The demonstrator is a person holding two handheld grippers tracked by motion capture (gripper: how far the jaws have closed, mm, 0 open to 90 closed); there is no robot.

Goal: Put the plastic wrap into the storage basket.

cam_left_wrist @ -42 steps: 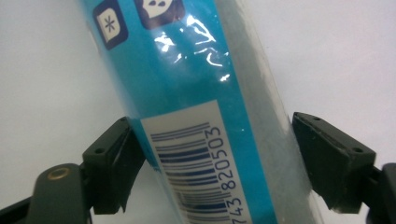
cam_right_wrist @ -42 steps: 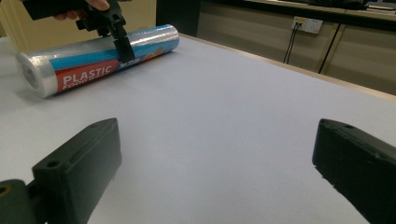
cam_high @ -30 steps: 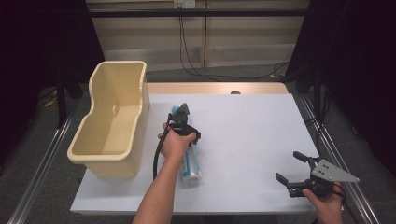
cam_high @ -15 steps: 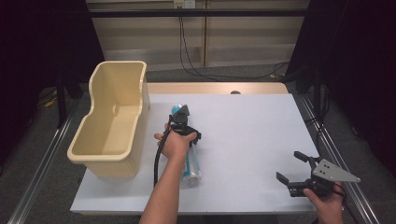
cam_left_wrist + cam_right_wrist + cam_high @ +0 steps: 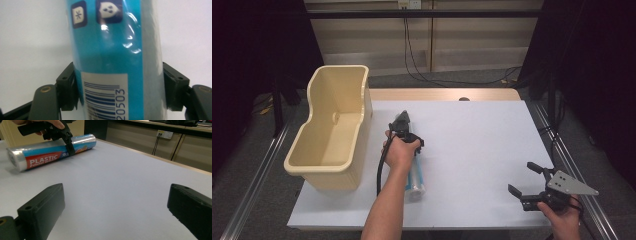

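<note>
My left claw [image 5: 117, 100] has just been closing, and its jaws now sit against both sides of the roll of plastic wrap [image 5: 112, 57], which lies on the white table [image 5: 482, 145] just beside the cream tub [image 5: 332, 135]. My right claw [image 5: 532, 182] hangs wide open and empty, well apart near the table's front corner.
</note>
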